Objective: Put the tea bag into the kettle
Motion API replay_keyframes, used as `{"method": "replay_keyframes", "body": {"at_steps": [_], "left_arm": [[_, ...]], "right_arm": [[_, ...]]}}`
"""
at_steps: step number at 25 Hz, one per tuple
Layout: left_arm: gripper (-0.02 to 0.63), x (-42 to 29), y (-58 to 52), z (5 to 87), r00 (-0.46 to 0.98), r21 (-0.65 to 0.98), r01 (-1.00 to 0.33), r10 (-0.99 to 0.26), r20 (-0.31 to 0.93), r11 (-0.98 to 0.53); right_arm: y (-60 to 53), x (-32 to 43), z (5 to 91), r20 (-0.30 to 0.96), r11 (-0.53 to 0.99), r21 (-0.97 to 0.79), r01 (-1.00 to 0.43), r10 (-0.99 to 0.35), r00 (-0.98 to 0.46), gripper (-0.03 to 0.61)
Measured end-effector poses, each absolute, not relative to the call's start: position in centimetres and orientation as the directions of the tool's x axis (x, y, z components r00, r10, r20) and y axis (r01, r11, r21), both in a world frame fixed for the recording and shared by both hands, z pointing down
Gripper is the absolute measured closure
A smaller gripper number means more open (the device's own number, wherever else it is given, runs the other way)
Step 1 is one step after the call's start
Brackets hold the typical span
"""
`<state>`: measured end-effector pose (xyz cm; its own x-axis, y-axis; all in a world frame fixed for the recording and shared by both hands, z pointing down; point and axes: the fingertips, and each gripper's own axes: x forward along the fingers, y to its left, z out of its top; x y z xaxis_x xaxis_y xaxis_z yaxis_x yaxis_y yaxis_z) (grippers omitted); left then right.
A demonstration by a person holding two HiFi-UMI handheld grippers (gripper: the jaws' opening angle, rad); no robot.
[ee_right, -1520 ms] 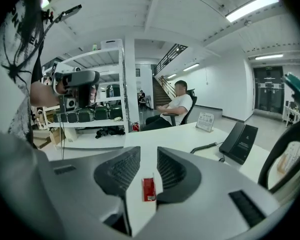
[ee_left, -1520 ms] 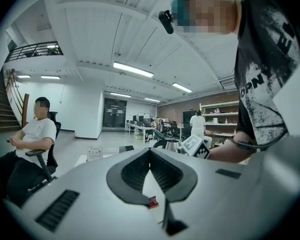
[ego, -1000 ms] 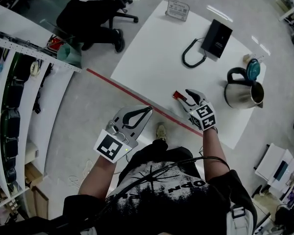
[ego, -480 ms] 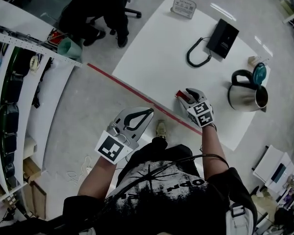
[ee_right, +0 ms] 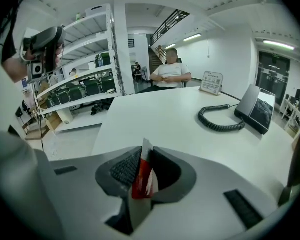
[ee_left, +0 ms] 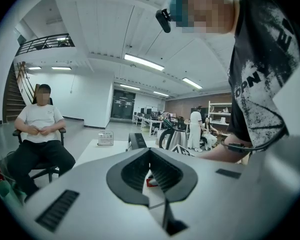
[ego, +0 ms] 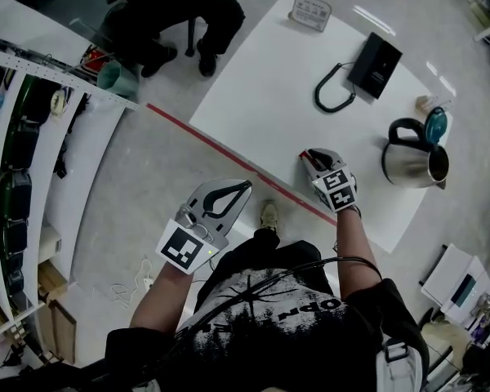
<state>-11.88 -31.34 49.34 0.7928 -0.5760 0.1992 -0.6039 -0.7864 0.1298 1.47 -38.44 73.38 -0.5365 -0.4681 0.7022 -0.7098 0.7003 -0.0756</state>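
The right gripper [ego: 309, 158] has just been closing its fingers and now pinches the small red-and-white tea bag sachet [ee_right: 141, 178] upright between them, over the near edge of the white worktop [ego: 261, 96]. The stainless-steel kettle with black handle and open teal lid [ego: 412, 163] stands well apart to the right on the same worktop, close to its right-hand edge. A black desk telephone with coiled cord [ego: 375, 62] lies further back. The left gripper [ego: 247, 185] is held off the worktop above the grey floor [ego: 147, 178], its fingers brought together with nothing between them
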Motion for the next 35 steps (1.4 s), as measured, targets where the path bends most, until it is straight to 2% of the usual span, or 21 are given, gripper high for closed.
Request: {"method": "replay_keyframes", "body": {"at_steps": [4,20,35], "left_arm": [[0.603,-12.0,-31.2,49.4,0.794,0.131,-0.603,-0.575,0.198,-0.787],[0.603,-12.1,-31.1,47.4,0.796,0.094,-0.602,-0.585,0.153,-0.793],[0.603,-11.1,-30.8,44.0,0.819,0.023,-0.572,-0.569,0.08,-0.82]], "right_arm": [[-38.8,2.0,73.1,0.695,0.677,-0.077,-0.732,-0.49,-0.526,0.548],[-38.9,2.1,68.6,0.627,0.679,-0.043,-0.733,-0.553,-0.549,0.56],[-38.2,1.1,56.9,0.428,0.71,0.058,-0.702,-0.653,-0.625,0.56]]}}
